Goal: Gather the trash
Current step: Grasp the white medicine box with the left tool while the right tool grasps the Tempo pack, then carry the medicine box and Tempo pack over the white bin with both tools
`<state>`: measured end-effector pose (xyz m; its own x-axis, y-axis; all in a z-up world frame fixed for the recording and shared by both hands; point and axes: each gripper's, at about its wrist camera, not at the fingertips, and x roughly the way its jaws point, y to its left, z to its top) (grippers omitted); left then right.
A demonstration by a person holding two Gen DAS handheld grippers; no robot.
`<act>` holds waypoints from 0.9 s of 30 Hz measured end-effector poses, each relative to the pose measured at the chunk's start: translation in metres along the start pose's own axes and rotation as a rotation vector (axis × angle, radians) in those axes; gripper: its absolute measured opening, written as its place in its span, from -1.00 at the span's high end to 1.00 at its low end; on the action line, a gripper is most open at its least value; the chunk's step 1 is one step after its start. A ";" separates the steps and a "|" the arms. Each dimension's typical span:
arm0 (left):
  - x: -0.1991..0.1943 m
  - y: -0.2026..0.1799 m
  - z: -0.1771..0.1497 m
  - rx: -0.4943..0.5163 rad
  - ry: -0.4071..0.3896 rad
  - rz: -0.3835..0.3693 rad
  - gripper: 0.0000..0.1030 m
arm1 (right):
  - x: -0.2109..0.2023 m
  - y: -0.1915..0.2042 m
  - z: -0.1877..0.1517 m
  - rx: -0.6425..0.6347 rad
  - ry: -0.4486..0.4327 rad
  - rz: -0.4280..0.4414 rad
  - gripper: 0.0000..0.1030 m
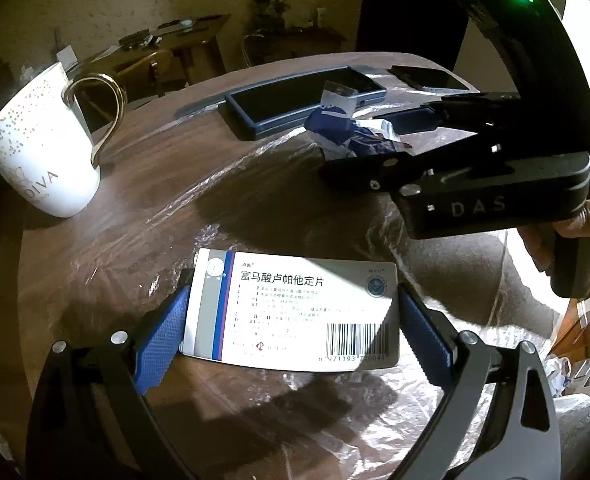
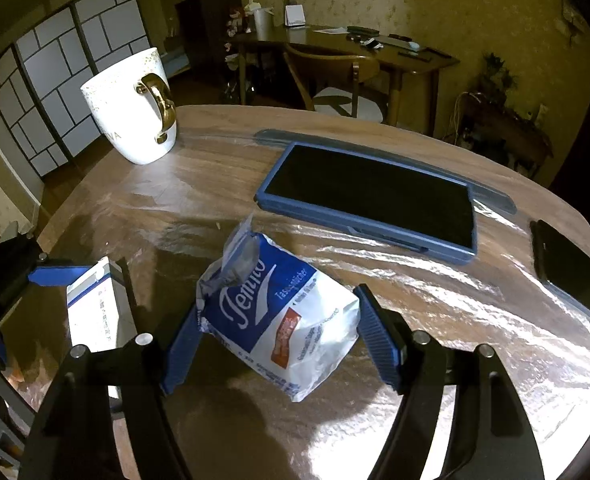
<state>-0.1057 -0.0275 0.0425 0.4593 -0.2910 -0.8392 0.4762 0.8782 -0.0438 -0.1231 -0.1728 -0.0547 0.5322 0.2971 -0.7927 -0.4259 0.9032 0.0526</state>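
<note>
Toward the tabletop's (image 2: 143, 208) far edge stand your white gold-handled mug (image 2: 129, 112) and a blue-cased tablet (image 2: 371, 196), with a black phone (image 2: 567, 268) at the right edge. Your left gripper's (image 1: 291, 316) jaws clench the white medicine box (image 1: 295, 312) by its short ends, its long axis spanning them. Your right gripper's (image 2: 279, 328) jaws grasp the crumpled blue-and-white tissue pack (image 2: 279, 312), its torn end pointing away, near the tabletop's middle.

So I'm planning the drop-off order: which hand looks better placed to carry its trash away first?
Little between them; right, marginally. The right gripper has its jaws pressing the crumpled blue-and-white tissue packet, tilted off the wooden table. The left gripper likewise clamps the flat white medicine box.
</note>
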 end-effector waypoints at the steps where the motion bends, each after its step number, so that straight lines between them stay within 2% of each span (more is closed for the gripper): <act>1: -0.002 -0.001 -0.001 -0.003 -0.004 -0.002 -0.91 | -0.003 -0.001 -0.001 0.000 -0.002 0.000 -0.39; 18: -0.038 -0.044 -0.009 0.001 -0.078 -0.026 -0.91 | -0.073 -0.015 -0.048 0.019 -0.047 0.029 -0.39; 27: -0.065 -0.077 -0.026 0.011 -0.120 -0.049 -0.91 | -0.112 -0.017 -0.085 0.008 -0.058 0.049 -0.39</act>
<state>-0.1919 -0.0658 0.0863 0.5211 -0.3772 -0.7656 0.5085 0.8576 -0.0765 -0.2380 -0.2476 -0.0185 0.5529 0.3583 -0.7523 -0.4469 0.8895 0.0953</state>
